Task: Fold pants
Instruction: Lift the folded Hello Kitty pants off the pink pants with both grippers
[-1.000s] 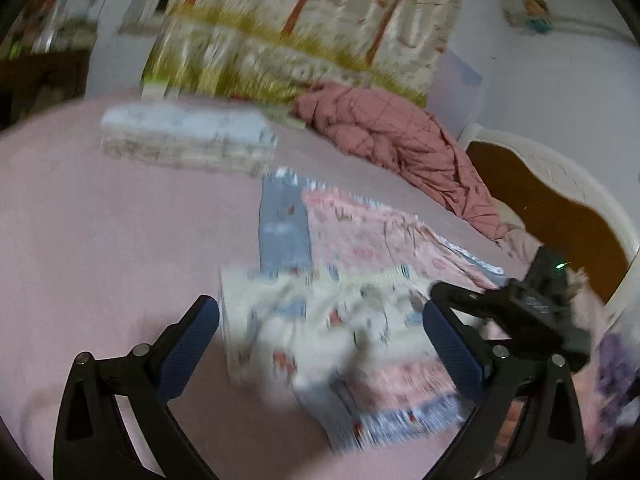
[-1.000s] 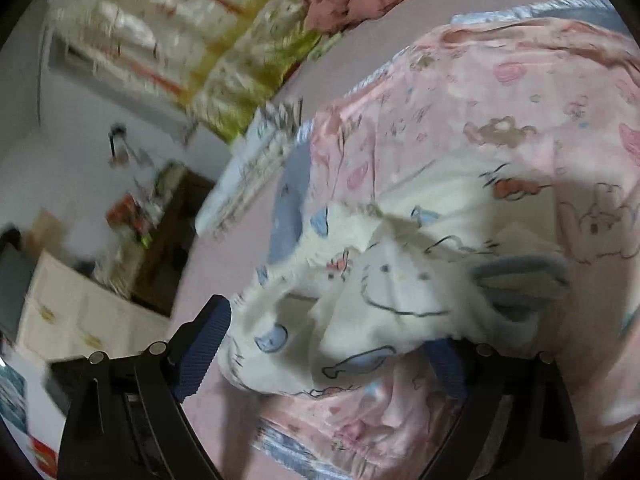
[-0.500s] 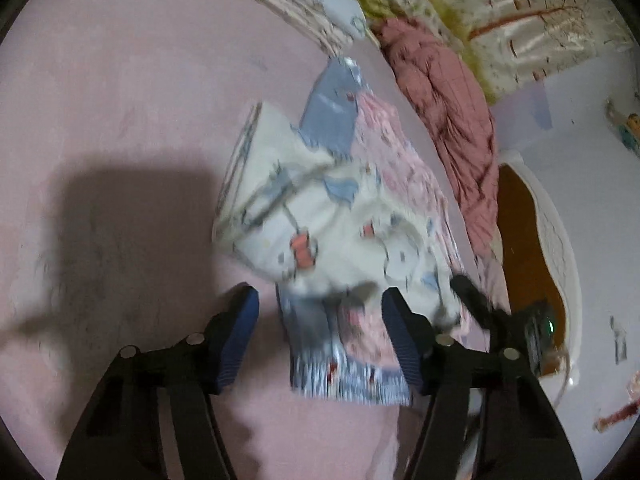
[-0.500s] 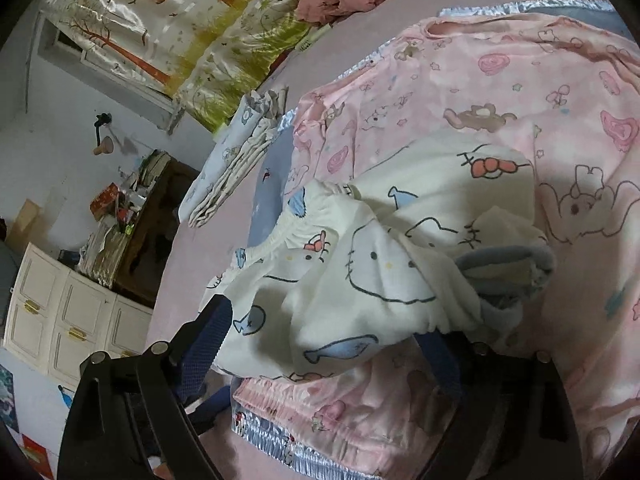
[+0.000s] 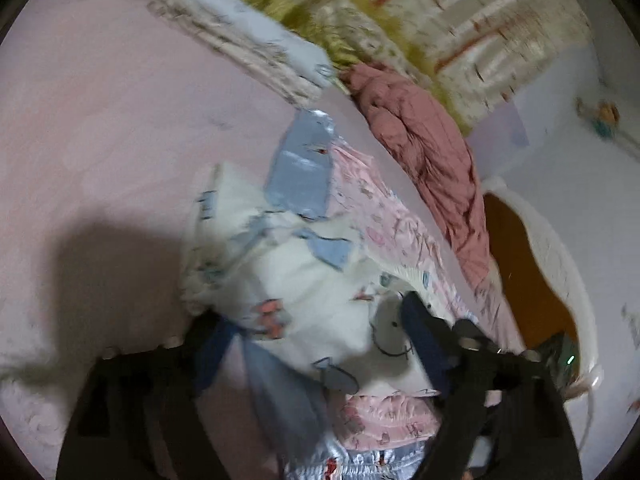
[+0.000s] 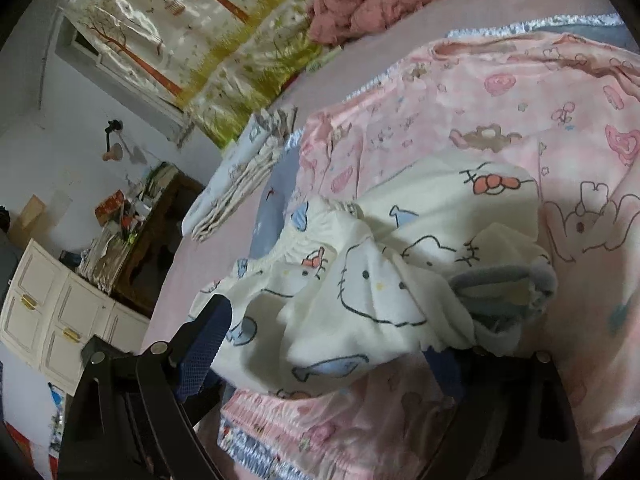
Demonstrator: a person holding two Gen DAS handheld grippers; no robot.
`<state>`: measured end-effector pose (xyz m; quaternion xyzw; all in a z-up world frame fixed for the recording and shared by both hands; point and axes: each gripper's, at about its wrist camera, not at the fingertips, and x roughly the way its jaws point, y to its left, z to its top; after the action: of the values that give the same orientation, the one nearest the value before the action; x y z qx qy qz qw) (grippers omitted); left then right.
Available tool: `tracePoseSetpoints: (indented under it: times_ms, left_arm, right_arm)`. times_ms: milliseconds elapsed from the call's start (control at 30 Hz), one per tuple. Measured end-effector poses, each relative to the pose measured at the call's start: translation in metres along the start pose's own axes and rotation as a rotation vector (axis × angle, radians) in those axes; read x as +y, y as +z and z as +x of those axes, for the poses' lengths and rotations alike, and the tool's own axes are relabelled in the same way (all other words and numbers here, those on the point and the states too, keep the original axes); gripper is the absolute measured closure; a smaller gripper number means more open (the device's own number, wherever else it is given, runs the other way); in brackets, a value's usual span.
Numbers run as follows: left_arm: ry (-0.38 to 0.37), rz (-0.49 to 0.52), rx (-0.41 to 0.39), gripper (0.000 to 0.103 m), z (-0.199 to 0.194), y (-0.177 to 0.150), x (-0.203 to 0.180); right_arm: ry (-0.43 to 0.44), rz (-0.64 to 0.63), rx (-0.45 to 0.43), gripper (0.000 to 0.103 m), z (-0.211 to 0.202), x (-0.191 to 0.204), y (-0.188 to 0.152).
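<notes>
Cream cat-print pants (image 5: 312, 280) lie bunched on a pink pajama garment with blue trim (image 5: 384, 224) on the pink bedsheet (image 5: 100, 120). My left gripper (image 5: 316, 344) is low over the near end of the cream pants. Its jaws are opening, with the cloth lying between the blue pads and not pinched. In the right wrist view the cream pants (image 6: 380, 280) bulge between the fingers of my right gripper (image 6: 324, 356). It stands open, and a fold of the pants covers most of its right finger. The grey-lined waistband (image 6: 500, 284) gapes at the right.
A folded stack of bedding (image 5: 240, 40) and a rumpled rust-pink quilt (image 5: 420, 152) lie at the far side of the bed below a tree-print curtain (image 5: 440, 20). A white bed frame (image 5: 560, 264) curves along the right. Beside the bed are a cluttered dark desk (image 6: 152, 232) and white cabinets (image 6: 52, 312).
The left gripper rolled, sank and came in close over the cream pants; its jaws narrowed, then widened again. The right gripper kept its place and width.
</notes>
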<state>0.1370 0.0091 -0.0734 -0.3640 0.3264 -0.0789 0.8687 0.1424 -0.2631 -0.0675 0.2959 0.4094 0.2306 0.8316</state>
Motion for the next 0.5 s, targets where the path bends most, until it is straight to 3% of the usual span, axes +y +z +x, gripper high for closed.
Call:
tracePoseSetpoints:
  times_ms: [133,200,233,267,333,500]
  left_arm:
    - [0.043,0.060,-0.012,0.014,0.007,-0.001,-0.009]
    - [0.102,0.055,-0.047,0.059,0.002,0.001,-0.007]
    - [0.118,0.043,-0.060,0.064,0.000,0.001,-0.004]
    - [0.103,0.030,-0.061,0.074,-0.001,0.002,0.000]
    - [0.083,0.026,-0.062,0.079,-0.002,0.003,0.002]
    - [0.127,0.181,-0.123,0.083,-0.016,-0.002,-0.023]
  right_arm:
    - [-0.007,0.006,-0.036,0.011,0.001,0.001,0.001]
    - [-0.011,0.003,-0.046,0.011,0.000,0.001,0.001]
    - [-0.010,0.003,-0.053,0.019,-0.001,0.001,0.001]
    - [-0.018,0.010,-0.064,0.037,-0.003,0.000,0.001]
    - [-0.043,0.011,-0.073,0.058,-0.008,-0.002,0.002]
    - [-0.038,-0.026,-0.035,0.065,-0.013,0.001,0.002]
